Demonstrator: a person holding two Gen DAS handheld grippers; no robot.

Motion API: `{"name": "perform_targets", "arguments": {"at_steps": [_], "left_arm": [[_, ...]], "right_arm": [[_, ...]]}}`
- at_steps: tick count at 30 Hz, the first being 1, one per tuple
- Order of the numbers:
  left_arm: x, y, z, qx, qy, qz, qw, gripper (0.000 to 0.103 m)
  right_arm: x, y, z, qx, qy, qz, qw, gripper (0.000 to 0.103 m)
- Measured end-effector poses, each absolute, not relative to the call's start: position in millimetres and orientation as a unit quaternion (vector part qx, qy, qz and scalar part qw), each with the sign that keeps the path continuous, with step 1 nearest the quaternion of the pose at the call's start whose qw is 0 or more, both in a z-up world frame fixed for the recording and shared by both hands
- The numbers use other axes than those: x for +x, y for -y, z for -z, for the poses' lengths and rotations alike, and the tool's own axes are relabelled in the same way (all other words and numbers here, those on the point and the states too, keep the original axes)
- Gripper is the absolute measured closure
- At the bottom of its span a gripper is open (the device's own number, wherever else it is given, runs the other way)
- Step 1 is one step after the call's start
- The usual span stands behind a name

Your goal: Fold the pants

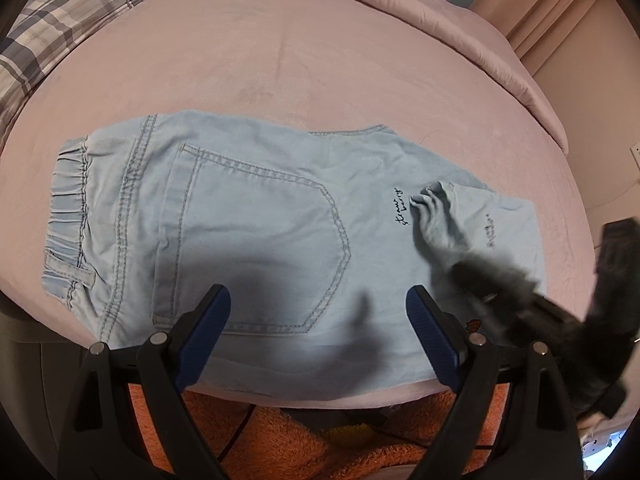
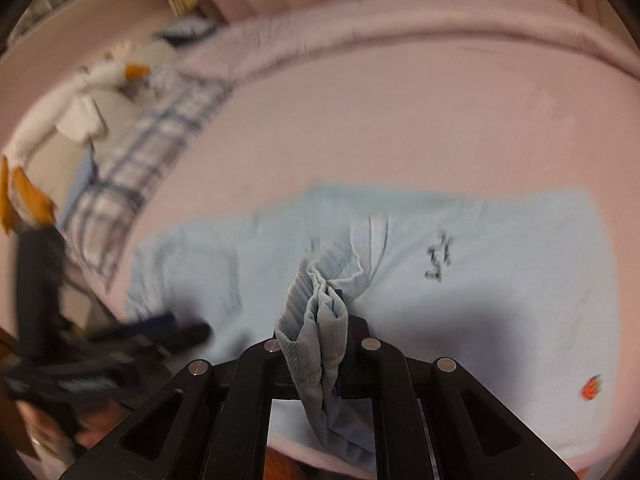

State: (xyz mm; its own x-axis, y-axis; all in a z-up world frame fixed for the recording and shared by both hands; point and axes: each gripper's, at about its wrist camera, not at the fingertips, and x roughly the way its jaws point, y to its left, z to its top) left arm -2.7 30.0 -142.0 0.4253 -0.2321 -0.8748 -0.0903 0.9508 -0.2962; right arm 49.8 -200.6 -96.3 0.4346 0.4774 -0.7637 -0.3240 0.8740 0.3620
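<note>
Pants lie lengthwise across bed, waistband left; left gripper spread wide, right gripper pinching hem.

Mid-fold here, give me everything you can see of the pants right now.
The pants are light blue, denim-look fabric with a gathered elastic waistband, a stitched back pocket, dark script lettering and a small red motif. They lie flat on the pink bed cover, already doubled over. The right tool is shut on a bunched ribbed cuff, lifting it above the rest. The left tool hovers open over the pocket area, not gripping anything.
</note>
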Motion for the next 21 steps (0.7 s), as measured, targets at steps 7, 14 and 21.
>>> {"name": "perform_targets", "arguments": {"at_steps": [7,14,21], "left_arm": [[6,-21,141,-0.149,-0.536,0.057,0.829,0.012],[26,-5,150,-0.158,-0.544,0.087,0.82,0.01],[52,32,149,-0.156,-0.533,0.154,0.817,0.022]], "right_arm": [[49,205,107,0.071,-0.513,-0.236,0.822,0.07],[31,247,71,0.116,-0.468,-0.21,0.851,0.047],[18,319,76,0.139,-0.456,-0.081,0.875,0.048]]}}
